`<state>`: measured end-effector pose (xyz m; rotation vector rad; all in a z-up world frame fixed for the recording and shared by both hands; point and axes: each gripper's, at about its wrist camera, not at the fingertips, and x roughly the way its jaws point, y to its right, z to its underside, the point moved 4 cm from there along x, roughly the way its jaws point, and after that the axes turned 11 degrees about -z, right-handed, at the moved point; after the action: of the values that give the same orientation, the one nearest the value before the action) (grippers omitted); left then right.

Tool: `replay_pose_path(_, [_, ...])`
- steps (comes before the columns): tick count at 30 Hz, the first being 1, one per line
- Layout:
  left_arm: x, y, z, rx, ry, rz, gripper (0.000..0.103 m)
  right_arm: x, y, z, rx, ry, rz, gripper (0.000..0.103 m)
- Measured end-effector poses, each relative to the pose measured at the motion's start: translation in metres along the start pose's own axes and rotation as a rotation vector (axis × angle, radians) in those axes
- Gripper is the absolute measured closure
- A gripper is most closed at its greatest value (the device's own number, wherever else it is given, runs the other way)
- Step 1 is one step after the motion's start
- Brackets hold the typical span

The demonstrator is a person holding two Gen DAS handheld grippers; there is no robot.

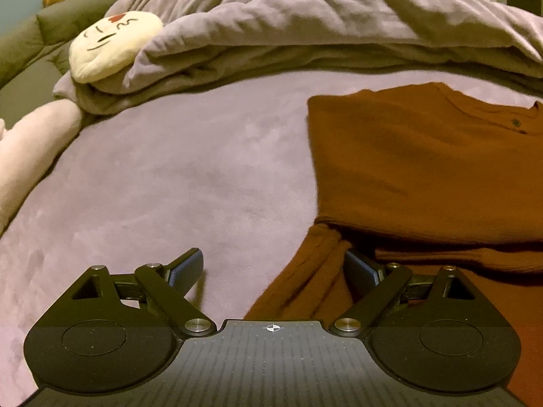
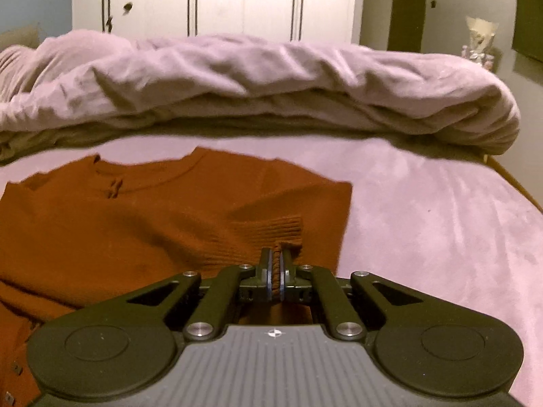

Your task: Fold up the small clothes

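Observation:
A rust-brown knit sweater (image 1: 424, 162) lies on the lilac bed sheet (image 1: 169, 176), its left part folded over the body. My left gripper (image 1: 273, 268) is open and low over the sheet; its right finger rests against a bunched brown sleeve (image 1: 312, 281), its left finger over bare sheet. In the right wrist view the same sweater (image 2: 118, 230) lies neck away from me. My right gripper (image 2: 276, 264) is shut on the ribbed cuff (image 2: 271, 234) of a sleeve, which is folded over the sweater's body.
A rumpled lilac duvet (image 1: 305, 34) is heaped along the far side of the bed. A cream plush face cushion (image 1: 115, 44) pokes out of it at the left, with a pale pink bolster (image 1: 30, 149) below. White wardrobe doors (image 2: 217, 0) stand behind.

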<state>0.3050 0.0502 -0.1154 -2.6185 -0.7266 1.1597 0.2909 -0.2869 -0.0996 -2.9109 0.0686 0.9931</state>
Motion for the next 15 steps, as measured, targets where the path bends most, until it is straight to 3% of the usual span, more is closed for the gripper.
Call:
replay_pose_path(3, [-0.002, -0.001, 0.000, 0.018, 0.022, -0.004, 0.009, -0.004, 0.006, 0.001, 0.074, -0.005, -0.041, 0.092])
replay_pose_path(5, [-0.001, -0.002, 0.001, 0.018, 0.023, -0.008, 0.009, -0.011, 0.012, 0.003, 0.140, 0.006, -0.083, 0.076])
replay_pose_path(7, [0.000, -0.002, 0.002, 0.001, 0.007, 0.005, 0.009, -0.018, 0.015, 0.006, 0.182, 0.018, -0.127, 0.066])
replay_pose_path(9, [0.000, -0.001, 0.003, -0.007, -0.003, 0.013, 0.009, -0.018, 0.013, 0.009, 0.181, 0.004, -0.155, 0.064])
replay_pose_path(15, [-0.014, 0.004, 0.002, 0.007, 0.049, 0.017, 0.009, -0.008, 0.010, 0.010, 0.165, -0.011, -0.132, 0.061])
